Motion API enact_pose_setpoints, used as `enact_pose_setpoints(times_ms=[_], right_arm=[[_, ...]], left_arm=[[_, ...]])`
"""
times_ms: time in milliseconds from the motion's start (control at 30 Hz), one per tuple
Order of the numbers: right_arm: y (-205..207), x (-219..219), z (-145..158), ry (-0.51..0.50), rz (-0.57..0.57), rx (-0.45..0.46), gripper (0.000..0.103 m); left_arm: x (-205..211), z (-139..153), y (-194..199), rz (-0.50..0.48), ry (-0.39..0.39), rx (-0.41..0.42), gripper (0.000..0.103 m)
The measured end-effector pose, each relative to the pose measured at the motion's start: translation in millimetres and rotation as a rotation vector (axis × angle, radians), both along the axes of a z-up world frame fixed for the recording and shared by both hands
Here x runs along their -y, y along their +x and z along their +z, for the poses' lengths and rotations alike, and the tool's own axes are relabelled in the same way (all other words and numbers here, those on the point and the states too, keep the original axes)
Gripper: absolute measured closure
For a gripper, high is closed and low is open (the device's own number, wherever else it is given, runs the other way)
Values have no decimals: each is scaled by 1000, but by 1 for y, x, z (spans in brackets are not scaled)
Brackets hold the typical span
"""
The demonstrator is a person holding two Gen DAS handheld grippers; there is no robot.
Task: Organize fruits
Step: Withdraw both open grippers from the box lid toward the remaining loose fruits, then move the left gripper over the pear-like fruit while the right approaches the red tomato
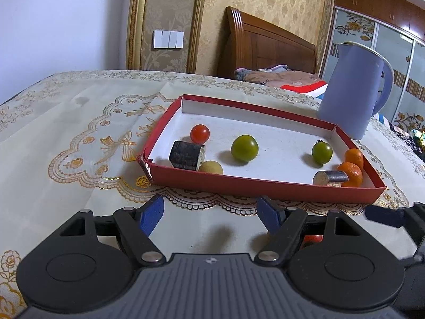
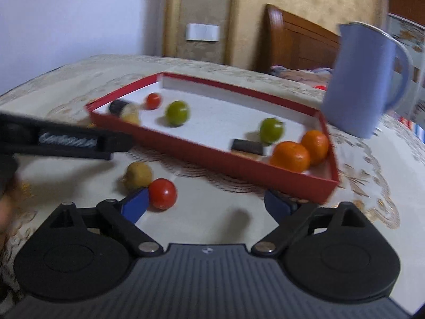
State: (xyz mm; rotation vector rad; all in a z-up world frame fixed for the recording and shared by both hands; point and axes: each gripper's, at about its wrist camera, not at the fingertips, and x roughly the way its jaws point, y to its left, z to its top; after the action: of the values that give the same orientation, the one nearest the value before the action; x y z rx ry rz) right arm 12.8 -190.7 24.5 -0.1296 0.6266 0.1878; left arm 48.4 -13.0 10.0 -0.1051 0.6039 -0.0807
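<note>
A red tray [image 1: 265,190] [image 2: 186,151] with a white floor holds a red tomato [image 1: 199,133], two green fruits [image 1: 244,148] [image 1: 322,152], two oranges [image 1: 351,174], a yellow fruit [image 1: 211,167] and two dark cylinders [image 1: 186,155]. In the right wrist view a red tomato [image 2: 162,193] and a yellow fruit [image 2: 138,175] lie on the tablecloth before the tray. My right gripper [image 2: 205,204] is open, its left finger touching that tomato. My left gripper [image 1: 211,212] is open and empty, just short of the tray.
A lilac kettle [image 1: 350,90] [image 2: 364,79] stands behind the tray's right corner. The table has a cream lace-patterned cloth [image 1: 79,146]. The left gripper's body [image 2: 61,139] crosses the left of the right wrist view. A bed headboard [image 1: 265,45] is behind.
</note>
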Motion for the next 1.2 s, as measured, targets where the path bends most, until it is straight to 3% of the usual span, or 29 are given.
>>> enact_pose_setpoints(times_ms=[67, 200, 367, 567, 700, 767, 900, 1000, 1200], right_arm=[[1, 14, 1, 46, -74, 2, 5], [0, 24, -2, 91, -47, -35, 5], [1, 16, -2, 60, -39, -27, 5], [11, -11, -3, -46, 5, -29, 0], [5, 2, 3, -28, -117, 35, 0], [2, 10, 4, -33, -124, 44, 0], [-5, 31, 3, 40, -135, 23, 0], [-8, 53, 3, 133, -210, 27, 0], [-8, 82, -6, 270, -239, -13, 0]], left_arm=[[0, 0, 0, -4, 1, 1, 26], [1, 0, -1, -8, 5, 5, 26], [2, 0, -1, -8, 10, 5, 26], [1, 1, -1, -5, 7, 2, 26], [1, 2, -1, -15, 3, 3, 26], [2, 2, -2, -18, 9, 5, 26], [4, 1, -3, -40, 6, 9, 26], [8, 2, -5, -79, 8, 14, 26], [26, -1, -8, -148, 62, 24, 26]])
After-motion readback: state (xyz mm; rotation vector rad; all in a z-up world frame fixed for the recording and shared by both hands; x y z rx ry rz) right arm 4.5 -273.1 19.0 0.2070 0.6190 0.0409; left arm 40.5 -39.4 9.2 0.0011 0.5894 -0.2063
